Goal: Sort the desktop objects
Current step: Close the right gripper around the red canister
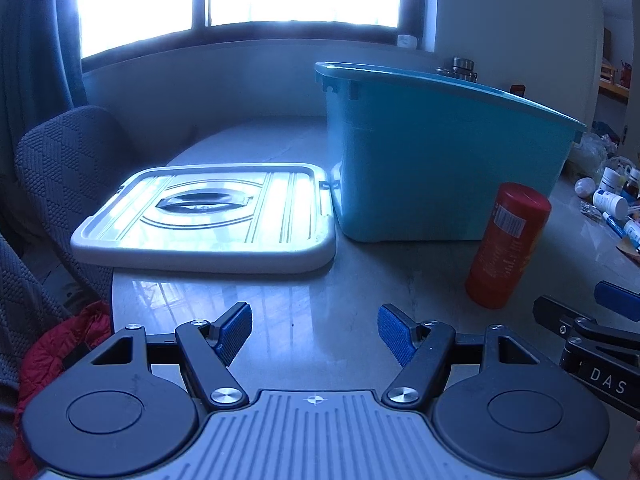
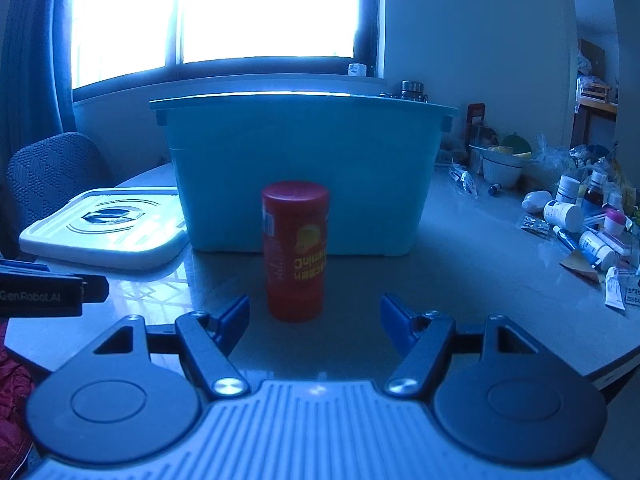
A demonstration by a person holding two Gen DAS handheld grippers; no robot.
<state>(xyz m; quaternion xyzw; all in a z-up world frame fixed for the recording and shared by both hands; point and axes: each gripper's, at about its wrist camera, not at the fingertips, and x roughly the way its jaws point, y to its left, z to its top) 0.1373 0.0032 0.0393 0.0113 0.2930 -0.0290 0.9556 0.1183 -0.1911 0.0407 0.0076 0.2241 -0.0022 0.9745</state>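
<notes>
Above the table [image 1: 320, 304], both grippers' jaws wide and empty, red canister [image 2: 295, 250] ahead of the right gripper [image 2: 315, 322].

A red can [image 2: 295, 250] stands up on the table, upside down, just ahead of the right fingers [image 2: 234, 322] and in the middle. Behind it sits a big blue box [image 2: 304, 168], open on top, its white lid [image 1: 208, 216] flat ahead of the left fingers [image 1: 236, 330]

I see a wide, dark-framed window [image 2: 224, 16] blazing white with daylight, washing out everything beyond it. A blue curtain [image 1: 36, 40] hangs at its left. Plain pale walls [image 2: 472, 32] meet behind the glossy grey bench [image 1: 320, 312], and a grey quilted fabric chair [image 1: 68, 160] stands at the bench's left.
</notes>
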